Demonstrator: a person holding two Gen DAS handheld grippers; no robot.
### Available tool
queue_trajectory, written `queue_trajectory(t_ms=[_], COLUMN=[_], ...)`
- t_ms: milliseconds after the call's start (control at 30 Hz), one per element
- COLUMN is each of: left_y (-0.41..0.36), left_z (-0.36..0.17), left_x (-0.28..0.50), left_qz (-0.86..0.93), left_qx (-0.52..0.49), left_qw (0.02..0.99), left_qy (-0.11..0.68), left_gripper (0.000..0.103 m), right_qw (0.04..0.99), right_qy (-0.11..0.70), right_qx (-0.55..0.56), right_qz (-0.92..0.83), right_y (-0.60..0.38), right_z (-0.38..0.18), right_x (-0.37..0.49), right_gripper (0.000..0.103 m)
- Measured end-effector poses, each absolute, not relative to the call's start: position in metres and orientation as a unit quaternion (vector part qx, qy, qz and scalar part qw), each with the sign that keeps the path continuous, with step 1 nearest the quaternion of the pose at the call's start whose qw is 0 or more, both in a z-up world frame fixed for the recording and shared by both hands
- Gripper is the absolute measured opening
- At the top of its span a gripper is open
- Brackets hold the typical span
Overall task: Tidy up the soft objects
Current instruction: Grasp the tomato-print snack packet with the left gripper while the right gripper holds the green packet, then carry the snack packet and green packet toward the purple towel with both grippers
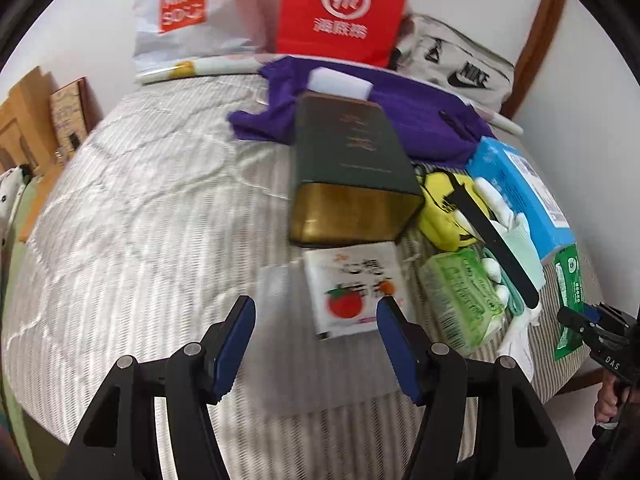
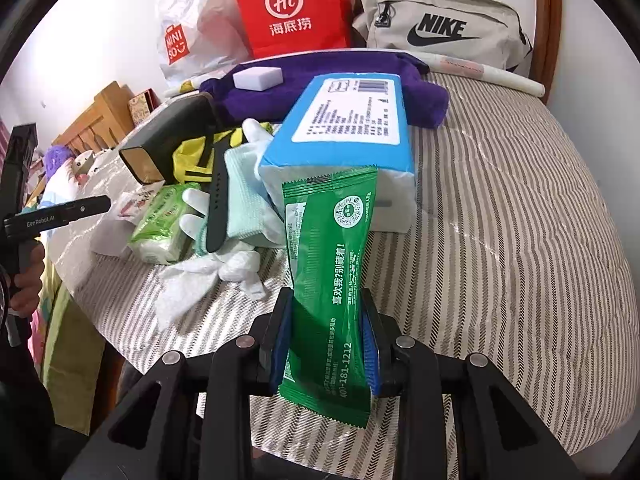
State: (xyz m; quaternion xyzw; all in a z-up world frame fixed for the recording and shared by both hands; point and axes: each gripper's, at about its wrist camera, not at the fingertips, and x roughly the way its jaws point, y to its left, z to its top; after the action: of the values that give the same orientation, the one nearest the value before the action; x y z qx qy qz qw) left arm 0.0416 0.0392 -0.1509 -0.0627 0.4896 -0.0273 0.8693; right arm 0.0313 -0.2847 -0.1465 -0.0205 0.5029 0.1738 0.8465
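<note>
With the left gripper [image 1: 316, 316] spread wide and empty, a green sachet [image 2: 332, 292] is pinched in the right gripper [image 2: 326, 344], seemingly awaiting placement among the pile at ten o'clock.

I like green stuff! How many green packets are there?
2. One long green sachet is pinched in the right gripper; one light green tissue pack lies beside the white gloves. More may be hidden.

Both wrist views look steeply down, close, sharing the blue tissue pack [image 1: 520, 196].
</note>
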Motion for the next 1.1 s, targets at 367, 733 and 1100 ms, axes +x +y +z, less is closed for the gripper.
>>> queue_trajectory(t_ms=[367, 733, 1100], left_y=[0.002, -0.001, 0.013], left_z=[-0.17, -0.164, -0.142], left_x=[0.065, 0.059, 0.041], left_qz=[-0.025, -0.042, -0.053], left_qx=[-0.041, -0.044, -0.092], left_qw=[0.862, 0.868, 0.876], left_qy=[0.505, 0.493, 0.47], left_gripper=[0.069, 0.044, 0.044], right_qw=[0.84, 0.839, 0.843], right_qy=[0.512, 0.51, 0.503], right_qx=[-0.012, -0.002, 0.009], right_qz=[0.179, 0.189, 0.193], right_y=[-0.294, -0.297, -0.302], right_z=[-0.154, -0.159, -0.153], right_x=[0.026, 0.026, 0.017], right_gripper=[0.03, 0.03, 0.029])
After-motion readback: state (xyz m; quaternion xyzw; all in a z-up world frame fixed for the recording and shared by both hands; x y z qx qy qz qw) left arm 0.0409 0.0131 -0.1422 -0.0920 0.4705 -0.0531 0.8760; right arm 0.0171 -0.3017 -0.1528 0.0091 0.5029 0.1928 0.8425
